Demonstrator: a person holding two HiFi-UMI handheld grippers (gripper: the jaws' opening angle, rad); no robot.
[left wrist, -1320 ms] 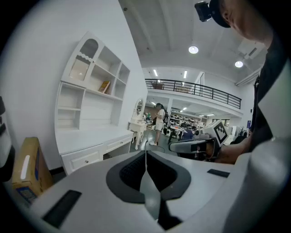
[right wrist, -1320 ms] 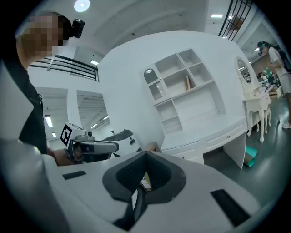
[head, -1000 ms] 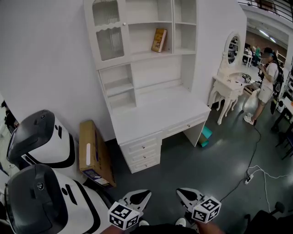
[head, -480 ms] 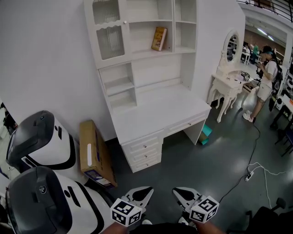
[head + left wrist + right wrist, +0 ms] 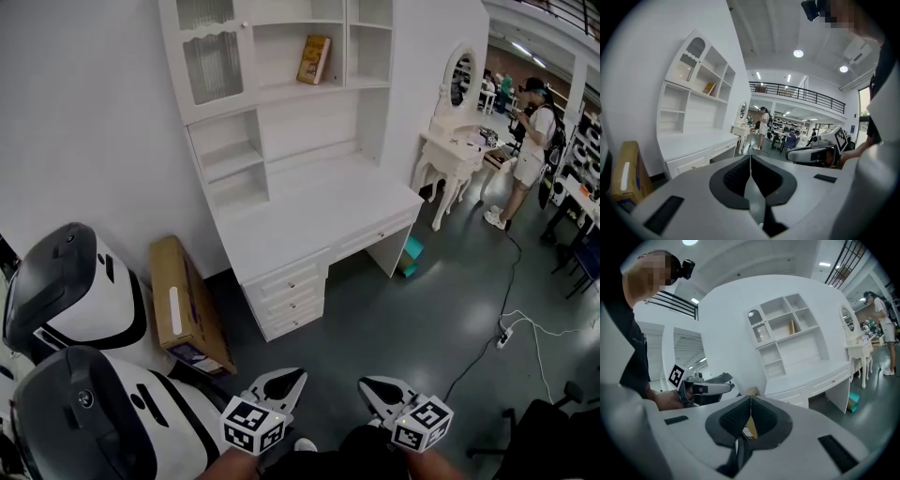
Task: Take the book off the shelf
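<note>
A yellow-brown book (image 5: 314, 59) leans upright in the middle upper shelf compartment of the white desk unit (image 5: 309, 211), far from both grippers. It also shows small in the left gripper view (image 5: 709, 88) and the right gripper view (image 5: 791, 327). My left gripper (image 5: 292, 377) and right gripper (image 5: 367, 384) are side by side at the bottom of the head view, low over the grey floor. Both point toward the desk. The left gripper's (image 5: 750, 157) jaws meet with nothing between them. The right gripper (image 5: 751, 398) is shut and empty too.
A cardboard box (image 5: 183, 309) leans by the desk's left side. Two white machines with dark visors (image 5: 70, 291) stand at the left. A white dressing table with a mirror (image 5: 455, 141), a standing person (image 5: 530, 155) and a floor cable with a power strip (image 5: 502, 337) are at the right.
In the head view the desk unit and the book have slid left and a little up. Both grippers stay shut at the bottom edge and have shifted slightly with the person.
</note>
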